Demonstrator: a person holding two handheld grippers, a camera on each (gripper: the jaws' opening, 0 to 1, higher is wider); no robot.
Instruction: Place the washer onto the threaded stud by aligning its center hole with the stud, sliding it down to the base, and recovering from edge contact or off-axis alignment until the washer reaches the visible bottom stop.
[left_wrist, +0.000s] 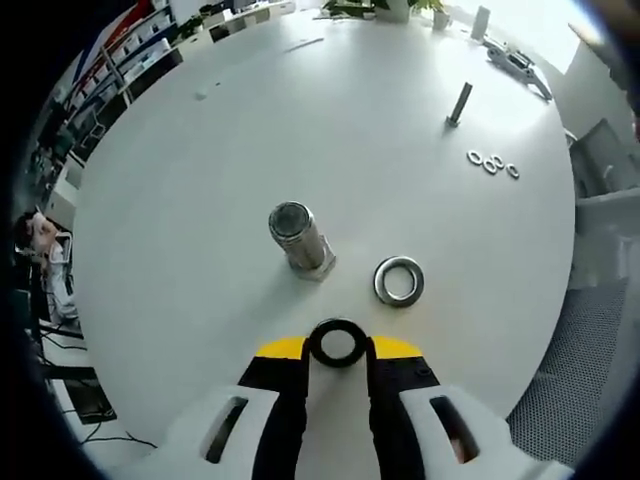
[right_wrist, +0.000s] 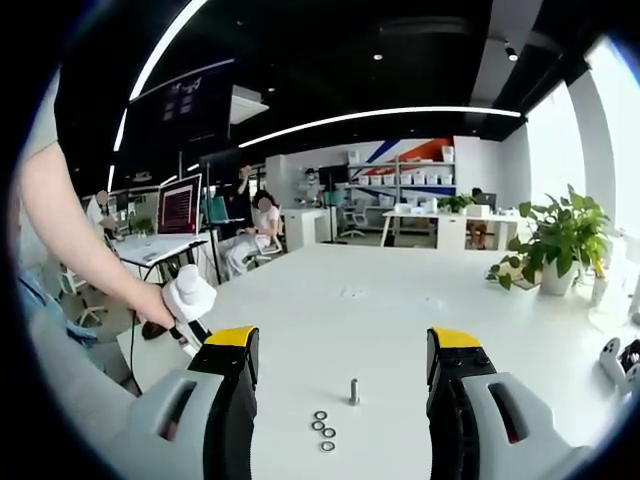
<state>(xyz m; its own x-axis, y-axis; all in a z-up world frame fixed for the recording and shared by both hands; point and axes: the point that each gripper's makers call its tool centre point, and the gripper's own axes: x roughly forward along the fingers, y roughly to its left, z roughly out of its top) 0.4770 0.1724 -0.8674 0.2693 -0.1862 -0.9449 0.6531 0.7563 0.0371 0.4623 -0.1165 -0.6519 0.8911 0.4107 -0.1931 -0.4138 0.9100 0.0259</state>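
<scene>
White table (left_wrist: 180, 200), left fingers (left_wrist: 338, 352) pinching dark washer (left_wrist: 337, 343) near threaded stud (left_wrist: 298, 238), right fingers (right_wrist: 344, 350) wide

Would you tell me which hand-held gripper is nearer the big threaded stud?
Left. The left hand-held gripper, holding a washer, sits just short of the stud; the right hand-held gripper faces elsewhere.

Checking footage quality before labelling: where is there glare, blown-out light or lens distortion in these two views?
Left gripper view: the round white table bows from fisheye, its far right edge washed out; the upright threaded steel stud stays sharp. Right gripper view: windows behind the potted green plant are blown out, ceiling dark, light strips curved.
</scene>
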